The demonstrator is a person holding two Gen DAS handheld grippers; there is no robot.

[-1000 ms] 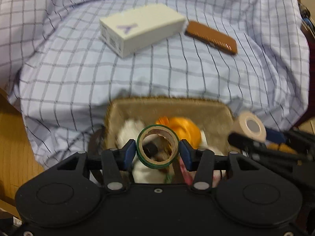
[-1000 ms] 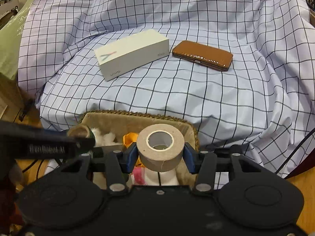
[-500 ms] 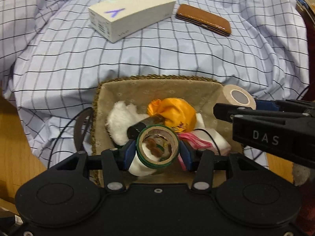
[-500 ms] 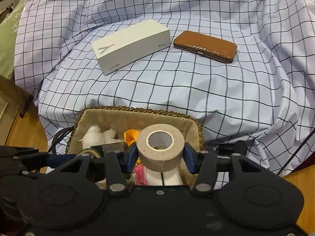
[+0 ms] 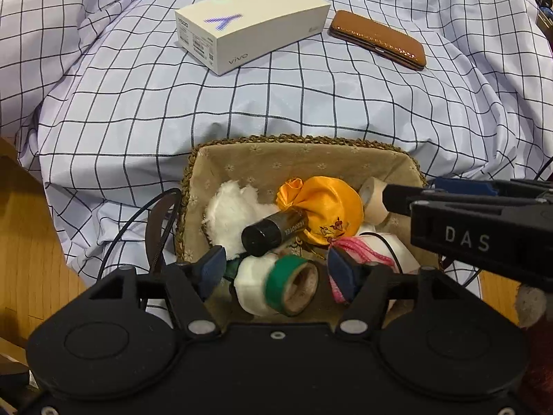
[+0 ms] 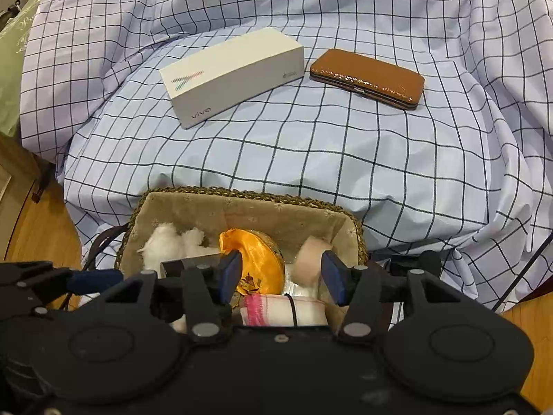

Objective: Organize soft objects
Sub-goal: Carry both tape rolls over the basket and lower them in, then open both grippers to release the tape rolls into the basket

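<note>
**In the lined basket, both tape rolls lie loose**

Inside the woven basket (image 5: pixel 188 186) at the near edge of the checked cloth (image 5: pixel 311 103), the green tape roll (image 5: pixel 293 285) lies on its side against a white roll (image 5: pixel 252 288), between the spread pads of the left gripper (image 5: pixel 280 271) without touching either; those jaws are opening. The beige tape roll (image 6: pixel 311 256) rests at the basket's right wall, just inside the right gripper (image 6: pixel 281 278), whose jaws are also opening and stand clear of it. Around the rolls sit white fluffy cotton (image 5: pixel 230 212), an orange satin pouch (image 5: pixel 328 212), a dark bottle (image 5: pixel 274 231) lying across the middle, and a white cloth with pink trim (image 6: pixel 287 309) bound by a black band. Farther off on the cloth are a white phone box (image 5: pixel 252 26) and, to its right, a brown leather case (image 5: pixel 378 39), close together but apart. Wooden flooring (image 5: pixel 27 242) shows at the near left.
</note>
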